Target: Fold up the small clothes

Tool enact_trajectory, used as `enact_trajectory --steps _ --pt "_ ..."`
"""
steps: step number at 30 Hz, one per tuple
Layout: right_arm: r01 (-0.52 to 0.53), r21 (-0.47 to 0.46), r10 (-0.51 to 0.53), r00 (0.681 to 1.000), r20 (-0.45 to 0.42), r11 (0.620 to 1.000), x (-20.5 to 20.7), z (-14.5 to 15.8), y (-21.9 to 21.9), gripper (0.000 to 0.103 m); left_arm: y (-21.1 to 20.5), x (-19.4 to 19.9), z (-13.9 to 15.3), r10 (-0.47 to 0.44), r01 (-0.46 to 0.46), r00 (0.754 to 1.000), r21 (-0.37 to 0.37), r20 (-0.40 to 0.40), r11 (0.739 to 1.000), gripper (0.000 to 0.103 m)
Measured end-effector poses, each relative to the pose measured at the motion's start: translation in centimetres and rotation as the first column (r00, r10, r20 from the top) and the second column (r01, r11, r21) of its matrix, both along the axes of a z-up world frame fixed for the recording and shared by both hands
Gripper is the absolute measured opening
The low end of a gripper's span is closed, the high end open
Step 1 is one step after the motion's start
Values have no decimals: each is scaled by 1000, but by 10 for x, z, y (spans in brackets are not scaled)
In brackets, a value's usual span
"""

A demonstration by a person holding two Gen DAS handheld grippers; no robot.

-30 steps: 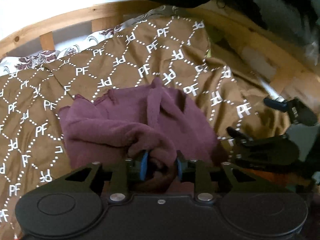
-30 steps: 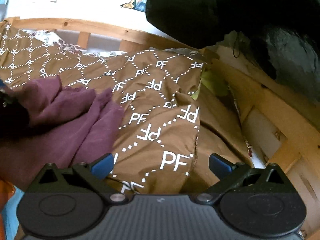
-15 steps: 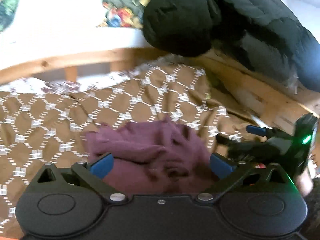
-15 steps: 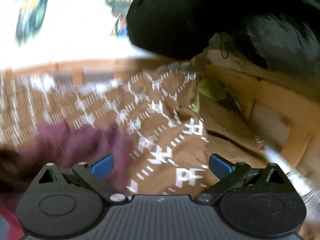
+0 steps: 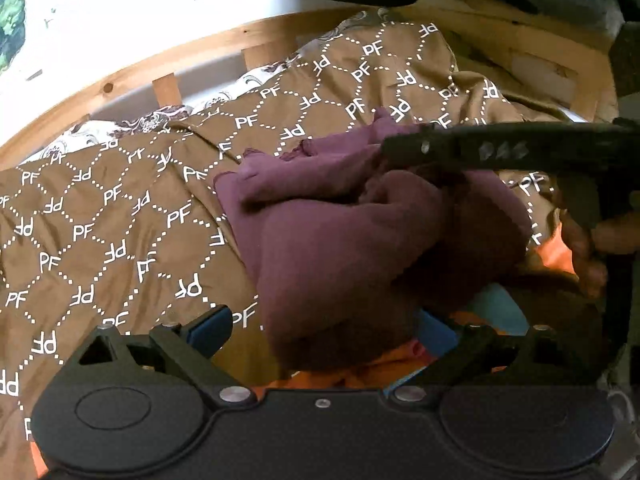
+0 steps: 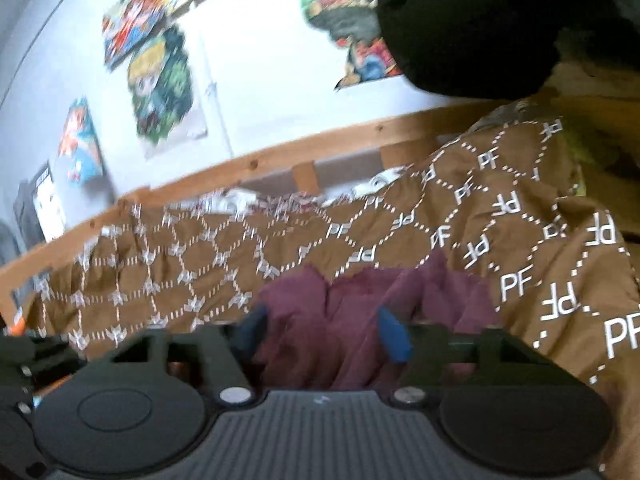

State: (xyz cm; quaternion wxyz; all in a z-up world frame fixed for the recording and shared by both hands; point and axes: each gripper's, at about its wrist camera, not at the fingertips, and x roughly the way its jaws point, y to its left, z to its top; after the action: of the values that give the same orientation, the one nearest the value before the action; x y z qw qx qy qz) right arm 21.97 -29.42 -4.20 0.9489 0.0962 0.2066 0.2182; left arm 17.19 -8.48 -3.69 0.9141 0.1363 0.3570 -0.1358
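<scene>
A brown quilt [image 5: 120, 216] printed with white dotted diamonds and "PF" letters covers the bed, and a wooden rail [image 5: 120, 80] runs along its far edge below a white wall hung with colourful posters [image 6: 160, 84]. A black padded jacket [image 6: 460, 20] hangs over the top right corner in both views. On the quilt lies a crumpled maroon garment [image 5: 340, 248], bunched in thick folds, its near end hanging over some orange cloth [image 5: 360, 372] at the bed's near edge. The left gripper [image 5: 324, 332] hovers over the near end of the garment with its jaws spread wide, the blue pads standing off to either side of the fabric and pressing on nothing. The right gripper [image 6: 322, 332] reaches in from the right side of the left view, across the garment's far upper folds; its jaws have just been closing and stand partly drawn together with maroon cloth between the blue pads. The picture is too blurred there to tell whether the pads pinch the cloth yet. A hand [image 5: 584, 252] on the right gripper's handle shows at the right edge of the left view, just beside the garment.
</scene>
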Motion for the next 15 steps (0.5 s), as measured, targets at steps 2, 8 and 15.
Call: enact_trajectory --steps 2,8,15 --pt "4 -17 -4 1000 -22 1000 2 -4 0 12 -2 -3 -1 -6 6 1000 5 9 1000 97" --pt "180 91 -173 982 -74 979 -6 -4 -37 0 -12 -3 -3 -15 13 998 39 55 999 95" --pt "204 183 -172 970 -174 962 2 -14 -60 5 -31 -9 -12 -121 89 983 217 141 972 90"
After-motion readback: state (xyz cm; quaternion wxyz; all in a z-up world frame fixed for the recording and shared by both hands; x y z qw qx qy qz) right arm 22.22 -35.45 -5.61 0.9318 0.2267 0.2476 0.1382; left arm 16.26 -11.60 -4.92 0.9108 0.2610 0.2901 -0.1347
